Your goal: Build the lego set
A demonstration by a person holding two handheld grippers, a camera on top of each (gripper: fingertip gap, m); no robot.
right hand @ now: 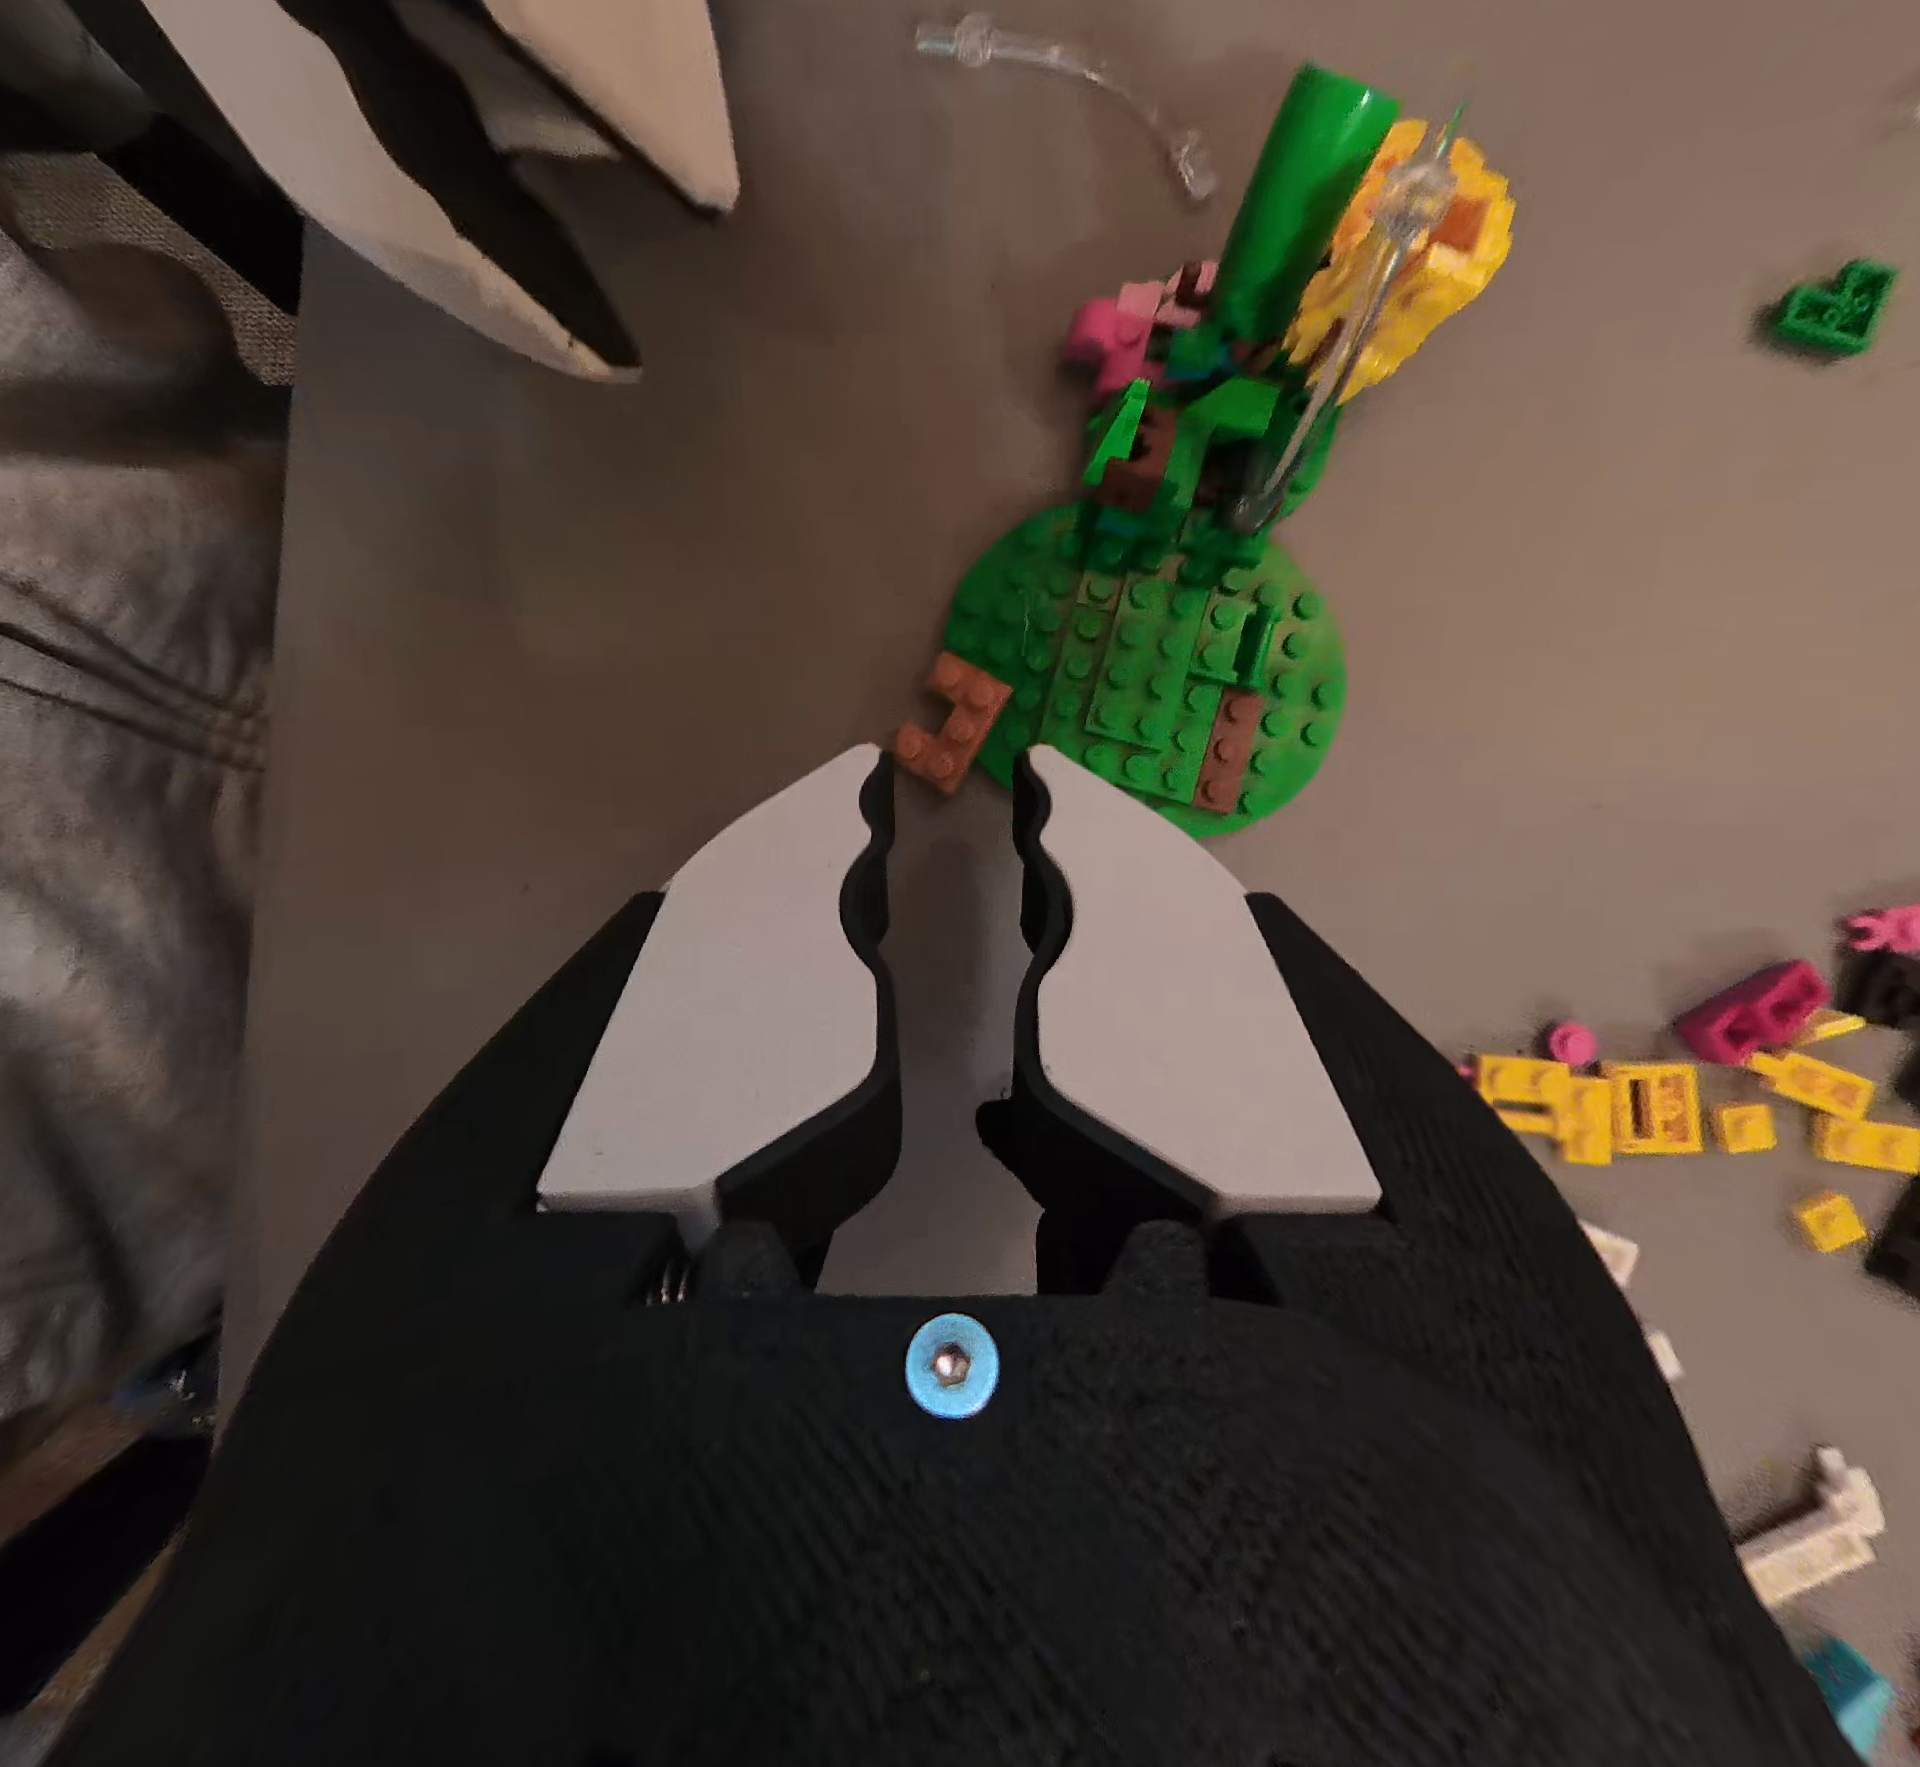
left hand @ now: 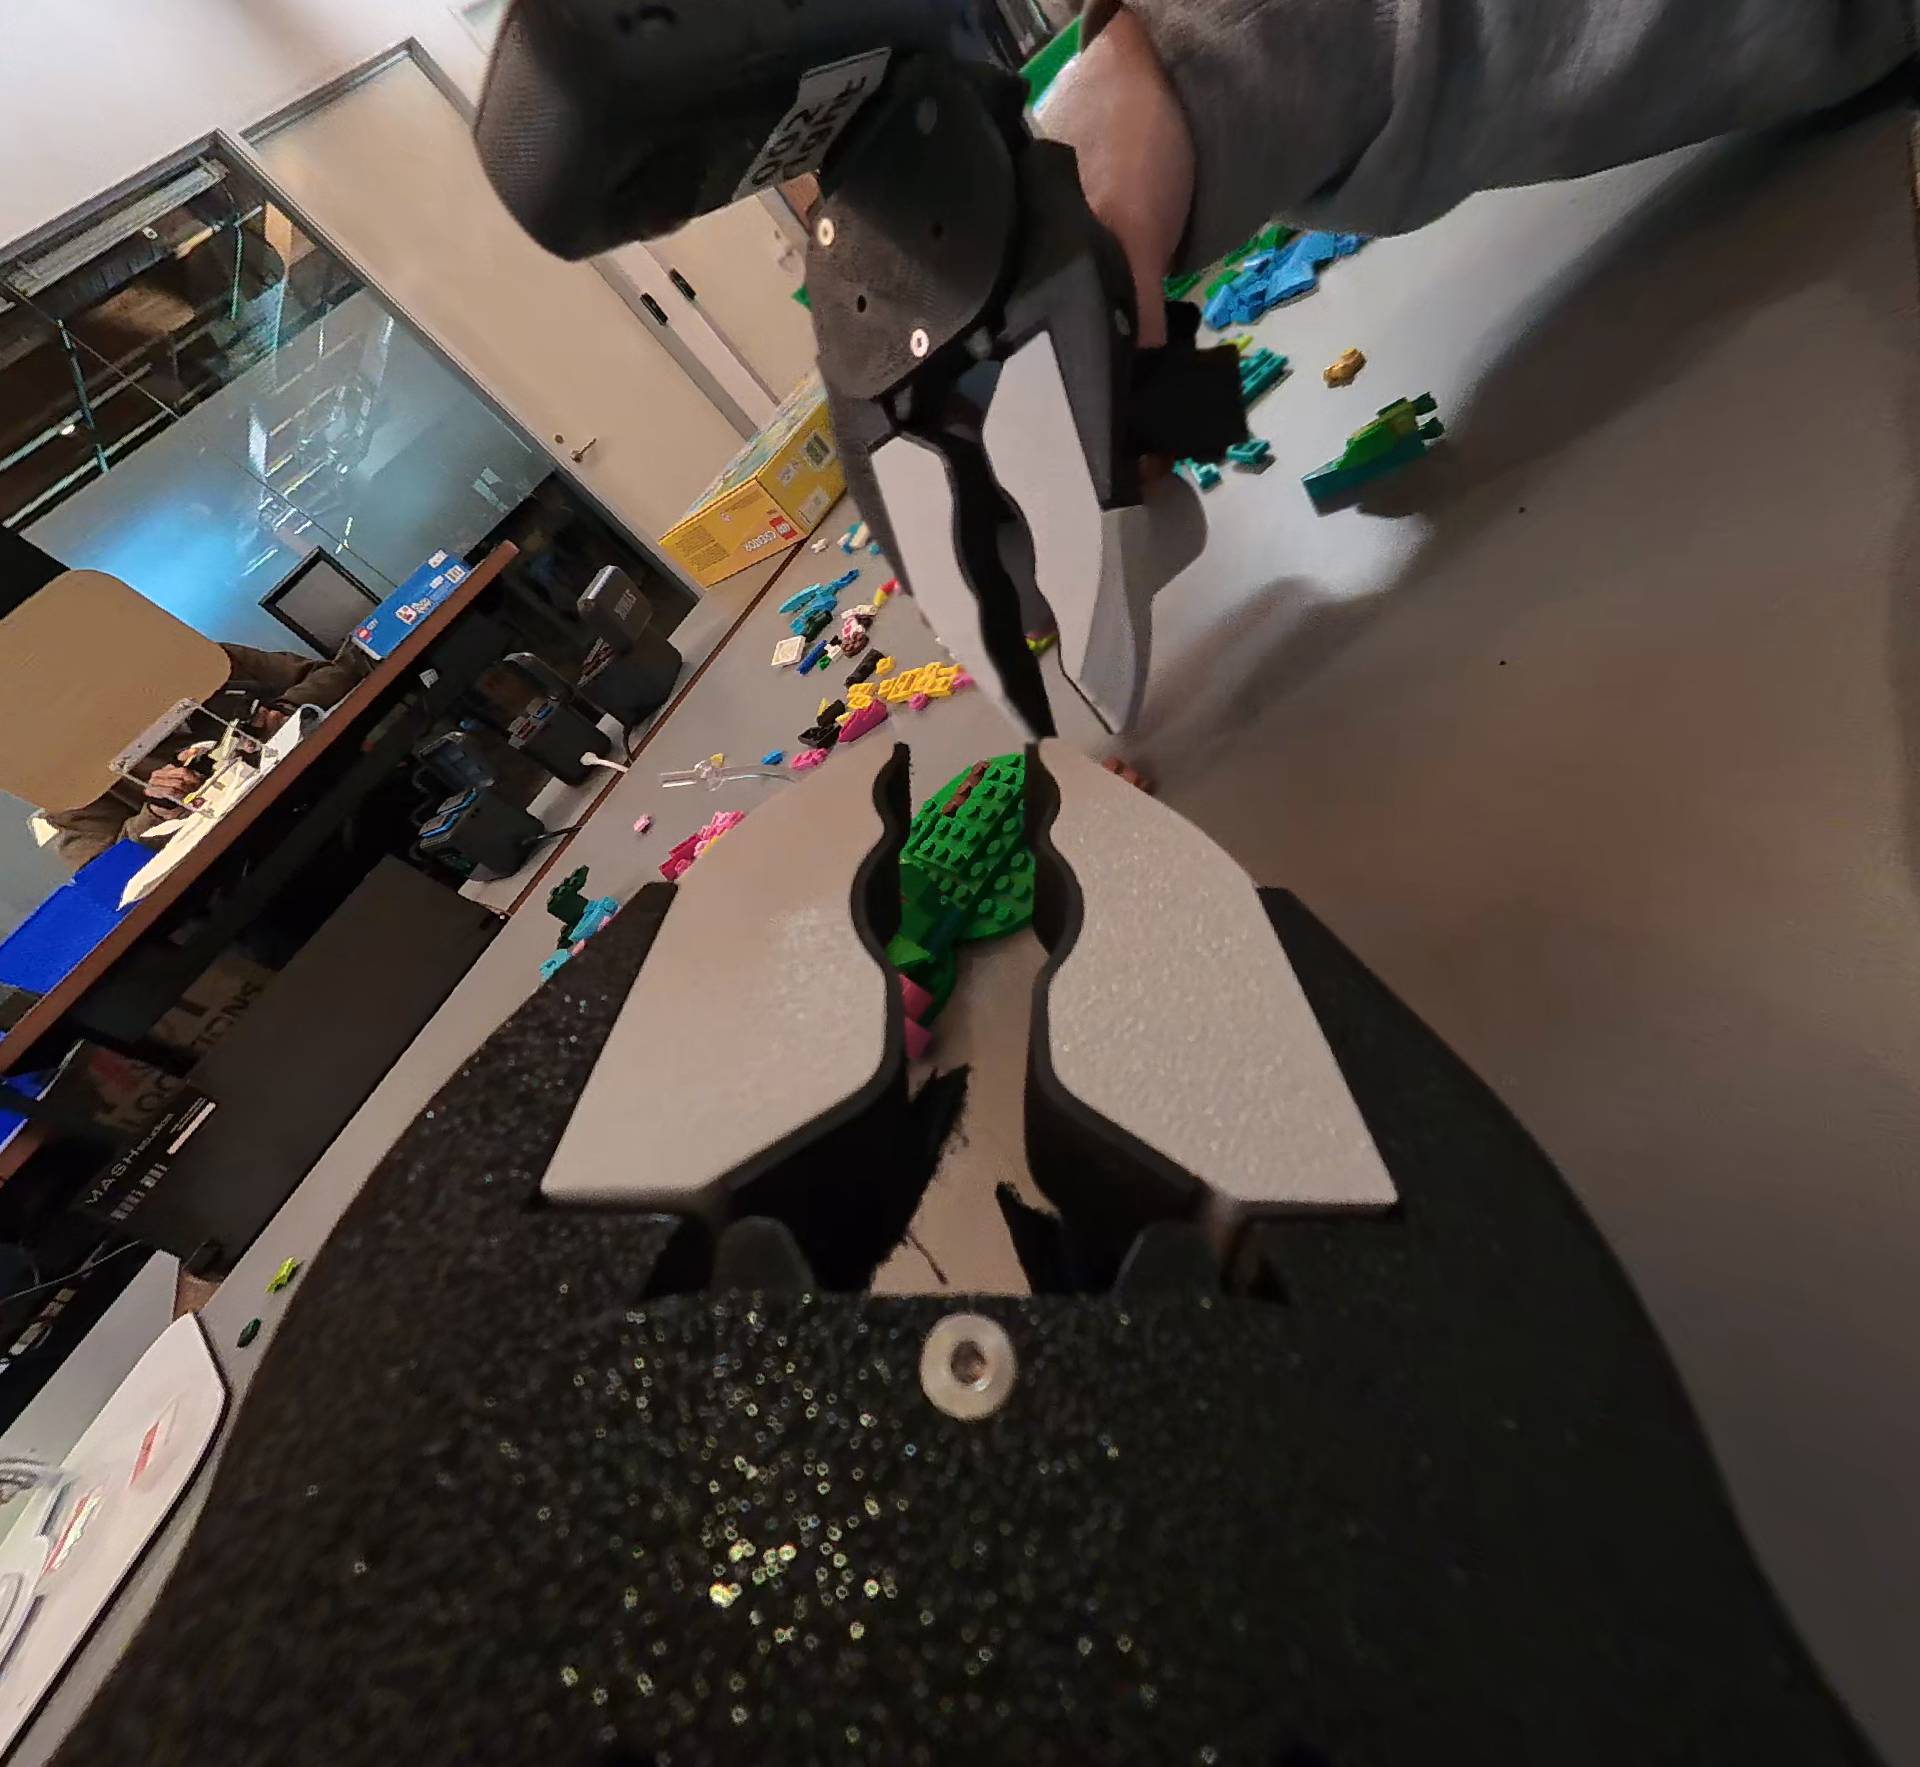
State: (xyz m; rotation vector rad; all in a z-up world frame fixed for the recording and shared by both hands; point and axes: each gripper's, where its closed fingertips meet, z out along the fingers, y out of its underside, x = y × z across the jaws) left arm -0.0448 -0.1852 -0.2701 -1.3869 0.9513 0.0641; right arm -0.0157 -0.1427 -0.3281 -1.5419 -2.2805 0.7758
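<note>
Fingers of both grippers stand apart, holding nothing: right gripper [right hand: 951, 761] hovers over a brown piece [right hand: 954, 718] lying against the green plate [right hand: 1143, 668], while left gripper [left hand: 966, 761] frames that plate from the side, seemingly ready to brace it

On my grey table [right hand: 582, 637] lie a round green brick plate [right hand: 1153, 668], a brown brick [right hand: 951, 722] touching its edge, scattered yellow bricks [right hand: 1652, 1109] and a yellow box [left hand: 753, 496].
</note>
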